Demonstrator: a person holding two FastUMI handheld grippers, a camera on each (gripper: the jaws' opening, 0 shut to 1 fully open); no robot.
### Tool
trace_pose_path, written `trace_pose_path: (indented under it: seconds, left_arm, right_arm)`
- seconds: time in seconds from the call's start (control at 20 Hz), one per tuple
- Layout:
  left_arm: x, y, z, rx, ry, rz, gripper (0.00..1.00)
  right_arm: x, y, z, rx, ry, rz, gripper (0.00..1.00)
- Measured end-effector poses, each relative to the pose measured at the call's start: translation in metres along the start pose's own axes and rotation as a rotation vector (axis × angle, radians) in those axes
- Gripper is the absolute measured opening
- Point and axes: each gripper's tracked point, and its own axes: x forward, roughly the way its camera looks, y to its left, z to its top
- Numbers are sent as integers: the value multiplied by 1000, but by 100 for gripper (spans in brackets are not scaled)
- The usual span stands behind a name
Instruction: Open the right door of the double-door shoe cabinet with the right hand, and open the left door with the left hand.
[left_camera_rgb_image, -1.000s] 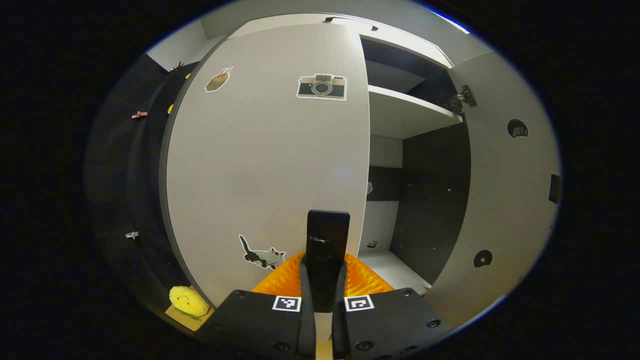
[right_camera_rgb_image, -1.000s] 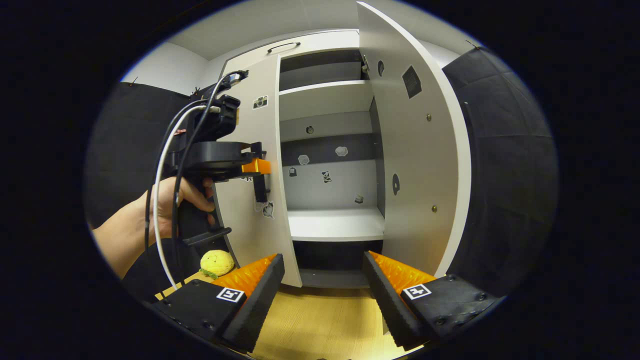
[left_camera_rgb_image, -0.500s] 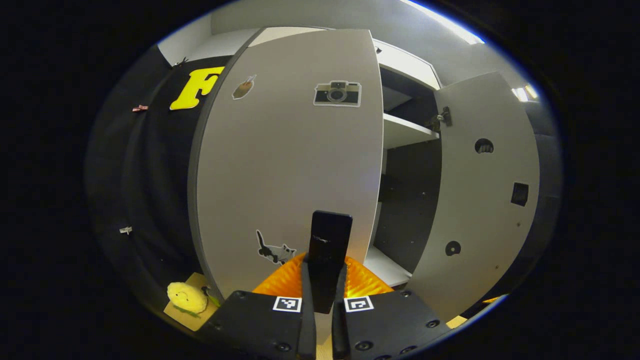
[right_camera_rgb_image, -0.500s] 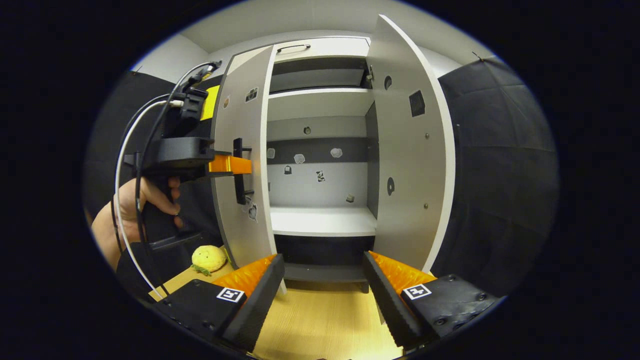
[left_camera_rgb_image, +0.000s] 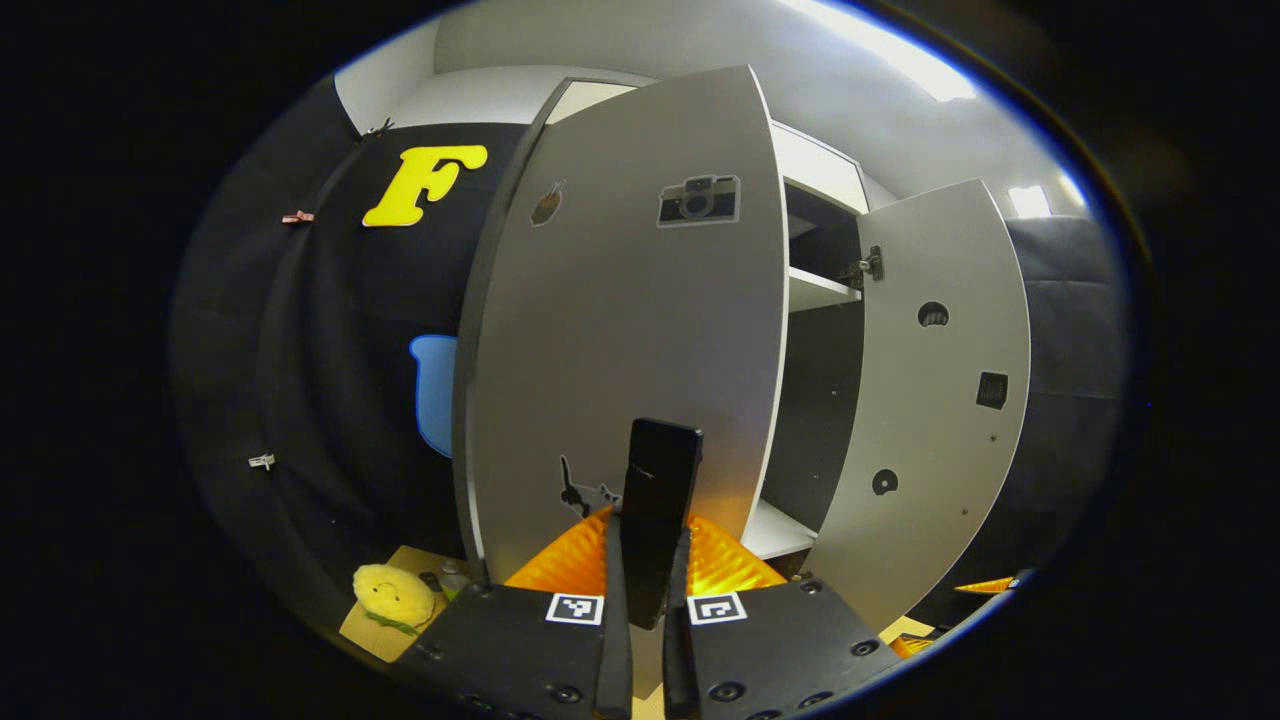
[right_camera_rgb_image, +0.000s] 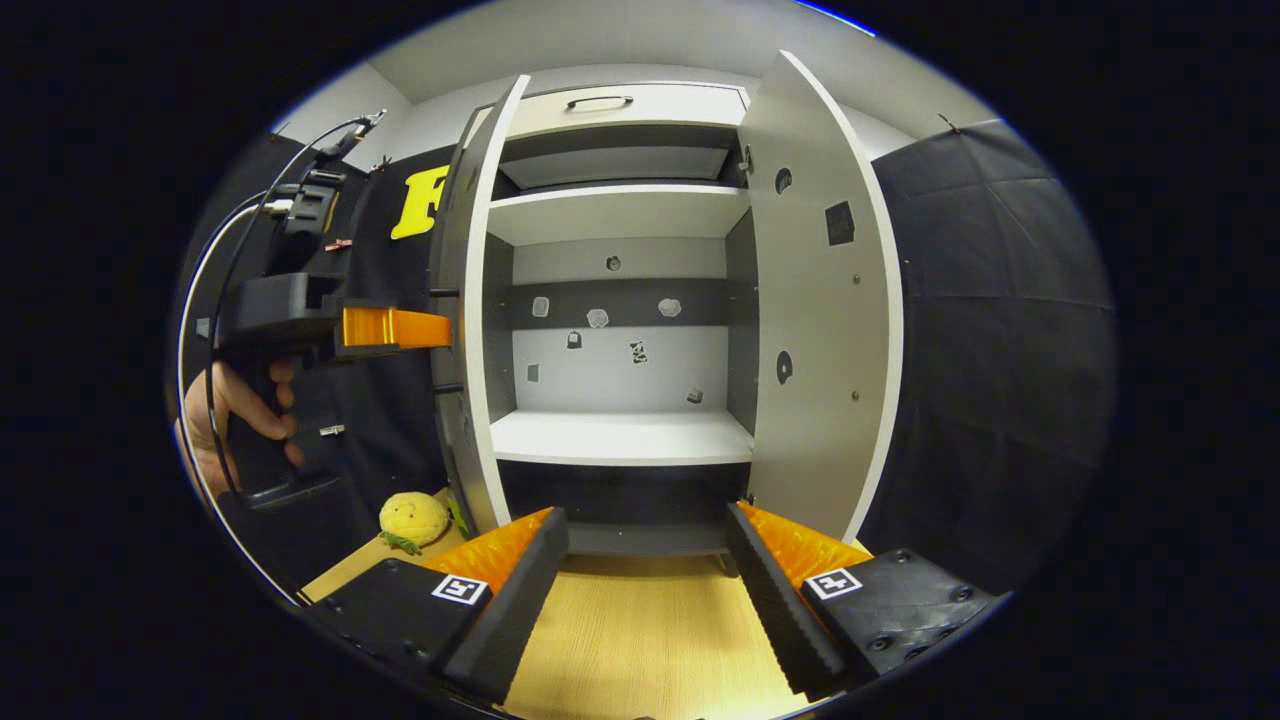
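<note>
A: cabinet (right_camera_rgb_image: 620, 300) w/ both doors swung out, left door (left_camera_rgb_image: 620, 330), right door (right_camera_rgb_image: 815, 330).
B: yep. left gripper (left_camera_rgb_image: 648, 600) clamped on the door handle (left_camera_rgb_image: 657, 500), right gripper (right_camera_rgb_image: 650, 590) wide apart, holding nothing. plush toy (right_camera_rgb_image: 412, 518) by the base.

From the left gripper view we look along our left hand-held gripper (left_camera_rgb_image: 648, 560) straight at the outer face of the left door (left_camera_rgb_image: 620, 330), very near, with the cabinet's inside seen slantwise past its right edge. From the right gripper view we stand farther back, facing the open shoe cabinet (right_camera_rgb_image: 620, 330) head-on over the wooden floor (right_camera_rgb_image: 640, 640). Both views share the left door, the right door (left_camera_rgb_image: 930, 400), the shelves and the yellow plush toy (right_camera_rgb_image: 412, 518) low on the left. In the right gripper view the left hand-held gripper appears at the far left.
</note>
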Motion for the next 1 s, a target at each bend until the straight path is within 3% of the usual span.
trace_pose_path:
  seconds: [0.15,0.45,0.7,0.85,0.9,1.0]
  left_arm:
    - [-11,8,-3,-17,2,3,13]
    - [-37,42,2,-11,-10,43,16]
    - [-62,95,7,-31,-35,142,15]
    - [-74,147,6,-29,-29,251,7]
    - [-72,149,9,-44,-26,187,6]
    - [-70,141,10,-129,-19,147,6]
  right_arm:
    - [1,9,-2,17,12,4,99]
    - [0,17,-2,28,13,0,99]
    - [1,25,-1,28,13,6,99]
    - [3,32,2,18,9,18,99]
    - [3,35,5,20,5,23,99]
    - [4,39,7,17,2,34,99]
